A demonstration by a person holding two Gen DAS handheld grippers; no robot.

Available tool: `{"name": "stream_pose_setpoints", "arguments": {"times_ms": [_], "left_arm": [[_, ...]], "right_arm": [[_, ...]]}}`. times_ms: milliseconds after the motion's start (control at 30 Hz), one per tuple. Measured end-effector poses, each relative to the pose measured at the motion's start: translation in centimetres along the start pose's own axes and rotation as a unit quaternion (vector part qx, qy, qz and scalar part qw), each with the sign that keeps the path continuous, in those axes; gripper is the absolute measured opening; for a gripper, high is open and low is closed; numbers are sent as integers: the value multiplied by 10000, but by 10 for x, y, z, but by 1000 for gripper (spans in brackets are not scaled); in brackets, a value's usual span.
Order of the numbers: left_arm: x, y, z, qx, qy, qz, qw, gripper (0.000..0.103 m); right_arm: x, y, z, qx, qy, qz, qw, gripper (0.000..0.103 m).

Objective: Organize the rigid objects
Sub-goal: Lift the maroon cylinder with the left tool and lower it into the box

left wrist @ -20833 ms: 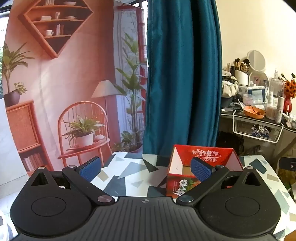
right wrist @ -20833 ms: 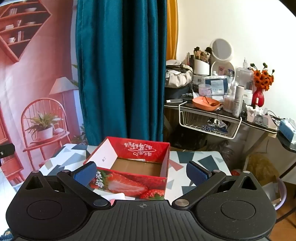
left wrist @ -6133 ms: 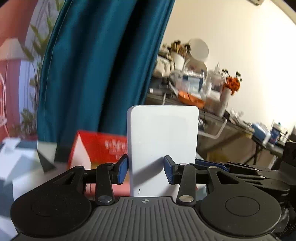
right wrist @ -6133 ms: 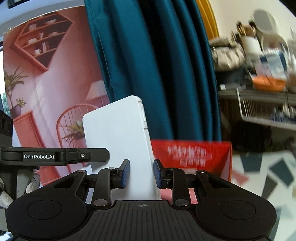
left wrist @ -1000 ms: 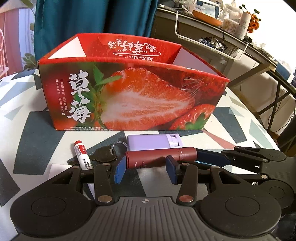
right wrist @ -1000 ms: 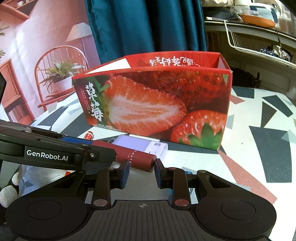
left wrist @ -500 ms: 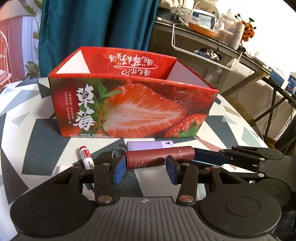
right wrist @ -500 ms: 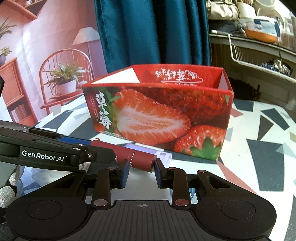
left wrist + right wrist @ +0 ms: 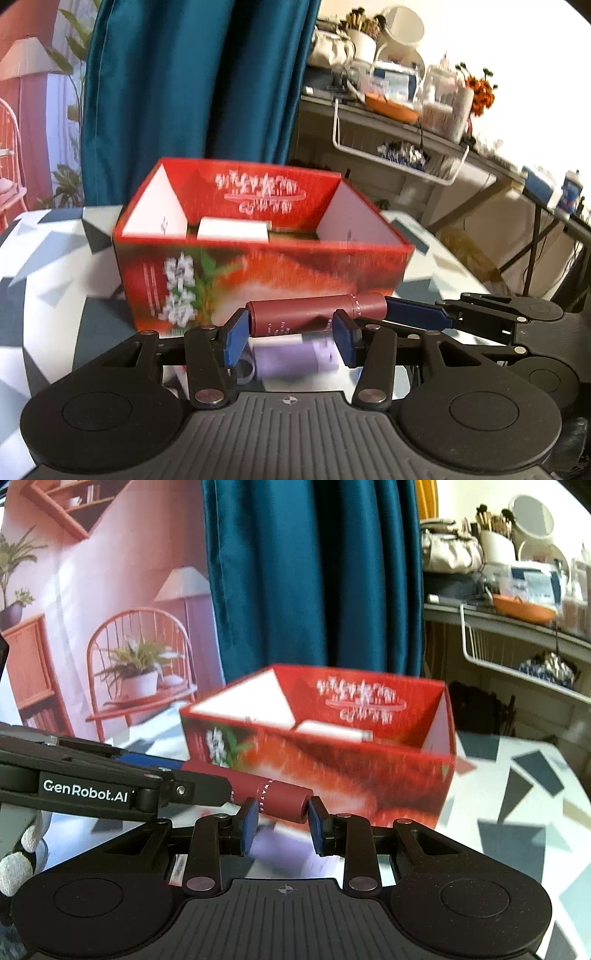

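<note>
Both the left gripper point(image 9: 291, 334) and right gripper point(image 9: 279, 819) are clamping the maroon tube point(image 9: 314, 314). Keeping it level should help in clearing the near wall of the strawberry box point(image 9: 266, 273).

Each wrist camera sits low behind its own fingers, looking slightly down and close across the tabletop point(image 9: 55, 266). Both views share the red box point(image 9: 258, 258) point(image 9: 332, 760), the dark red tube point(image 9: 314, 314) point(image 9: 284, 801) and the teal curtain point(image 9: 184, 92) point(image 9: 314, 572).

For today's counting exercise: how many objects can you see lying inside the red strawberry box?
1. A flat white slab lies inside the strawberry box, toward its back left. The front wall hides most of the floor, so more could be out of sight.
</note>
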State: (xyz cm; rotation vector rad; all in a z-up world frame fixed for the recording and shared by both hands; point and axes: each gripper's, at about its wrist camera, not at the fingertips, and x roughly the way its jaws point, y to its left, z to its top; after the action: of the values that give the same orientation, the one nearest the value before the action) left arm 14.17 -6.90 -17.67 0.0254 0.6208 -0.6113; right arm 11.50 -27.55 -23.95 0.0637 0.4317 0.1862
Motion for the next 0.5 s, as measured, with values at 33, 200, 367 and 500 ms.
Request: {"name": "stream_pose_setpoints", "arguments": {"times_ms": [33, 200, 367, 500], "left_arm": [[1, 1, 7, -26, -29, -12, 10000, 52], [21, 13, 42, -284, -43, -87, 9995, 57], [58, 26, 70, -427, 98, 26, 9990, 59], [94, 41, 84, -641, 472, 22, 9968, 61]], "right_arm": [[2, -2, 8, -21, -47, 3, 10000, 27], [21, -14, 45, -71, -154, 8, 9999, 27], [58, -27, 73, -198, -38, 9, 9998, 28], [97, -43, 83, -46, 311, 16, 9995, 28]]}}
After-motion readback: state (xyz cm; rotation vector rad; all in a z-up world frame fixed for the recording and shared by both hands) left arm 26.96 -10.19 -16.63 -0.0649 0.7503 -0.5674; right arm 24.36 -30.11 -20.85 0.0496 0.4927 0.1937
